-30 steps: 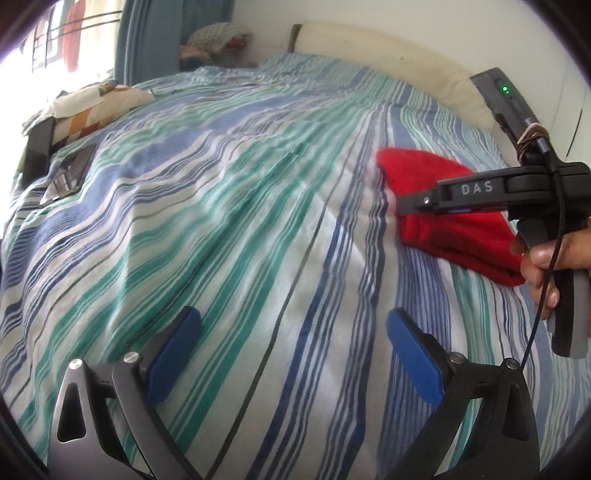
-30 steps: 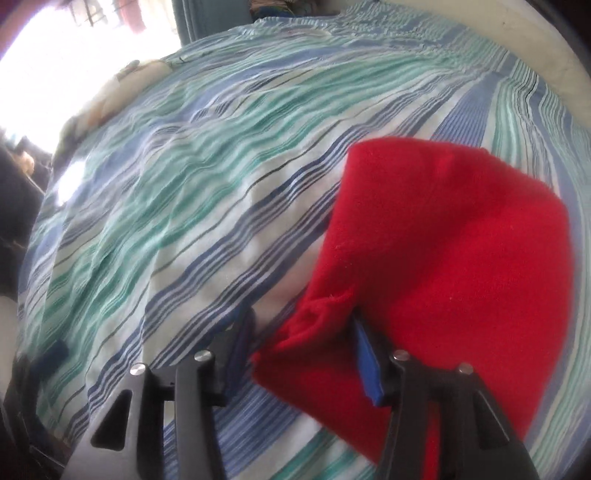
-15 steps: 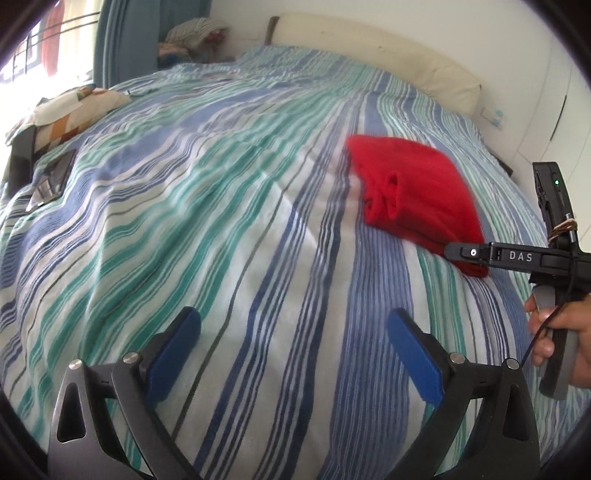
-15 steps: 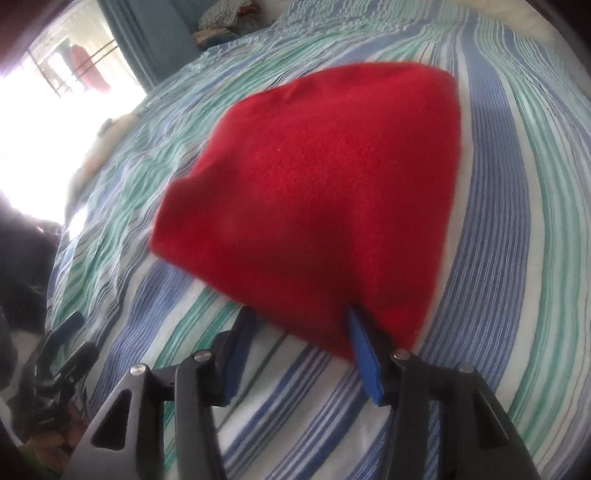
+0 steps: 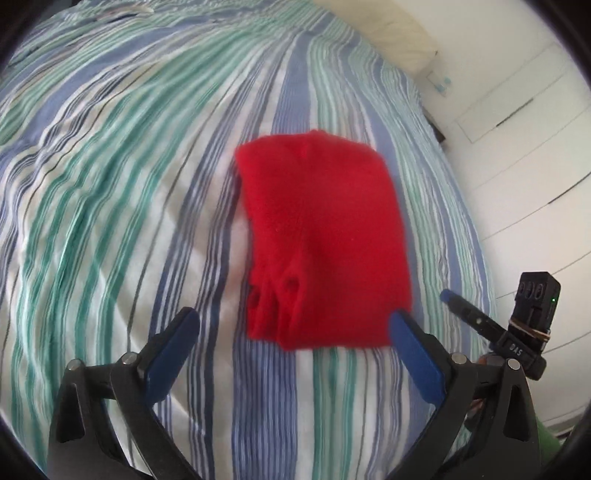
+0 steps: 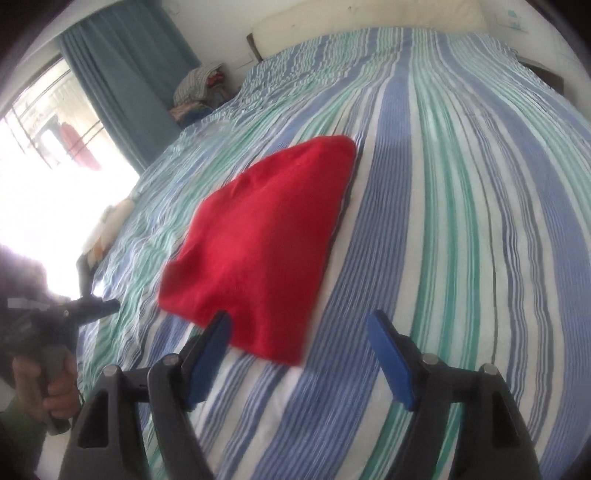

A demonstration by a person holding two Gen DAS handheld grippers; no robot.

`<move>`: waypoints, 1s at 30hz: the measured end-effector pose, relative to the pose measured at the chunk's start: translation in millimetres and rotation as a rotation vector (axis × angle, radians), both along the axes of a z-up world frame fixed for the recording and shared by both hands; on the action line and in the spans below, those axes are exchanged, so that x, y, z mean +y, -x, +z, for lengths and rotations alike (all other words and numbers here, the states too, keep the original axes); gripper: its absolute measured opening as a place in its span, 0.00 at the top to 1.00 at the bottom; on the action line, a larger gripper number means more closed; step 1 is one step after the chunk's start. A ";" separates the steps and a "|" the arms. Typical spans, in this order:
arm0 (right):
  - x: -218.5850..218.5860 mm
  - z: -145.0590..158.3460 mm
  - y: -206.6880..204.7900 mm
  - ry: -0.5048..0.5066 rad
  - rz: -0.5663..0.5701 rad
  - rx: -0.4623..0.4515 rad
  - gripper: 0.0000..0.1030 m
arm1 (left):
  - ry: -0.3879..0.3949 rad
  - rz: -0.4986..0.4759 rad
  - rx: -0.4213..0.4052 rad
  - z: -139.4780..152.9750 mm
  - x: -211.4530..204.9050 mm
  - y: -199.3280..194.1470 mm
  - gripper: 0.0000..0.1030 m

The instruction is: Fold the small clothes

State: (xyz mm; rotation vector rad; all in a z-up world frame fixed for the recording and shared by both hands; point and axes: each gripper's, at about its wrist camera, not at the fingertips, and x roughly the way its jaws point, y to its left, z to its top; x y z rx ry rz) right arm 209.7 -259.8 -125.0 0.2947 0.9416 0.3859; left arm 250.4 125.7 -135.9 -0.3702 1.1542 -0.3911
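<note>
The red cloth (image 5: 325, 243) lies folded on the striped bed (image 5: 110, 184), mid frame, just past both tongs; left tongs (image 5: 291, 343) gape wide, holding nothing; right tongs (image 6: 301, 354) too; the cloth's near edge is blurry.

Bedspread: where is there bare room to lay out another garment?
The striped bedspread lies bare right of the folded red garment up to the headboard cushion, and left of it toward the curtain. Crowded only by the clothes pile.
</note>
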 end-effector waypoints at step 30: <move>15.3 118.9 -85.5 0.046 -0.019 -0.184 0.55 | -0.173 -0.115 -0.299 89.4 -122.3 -32.1 0.13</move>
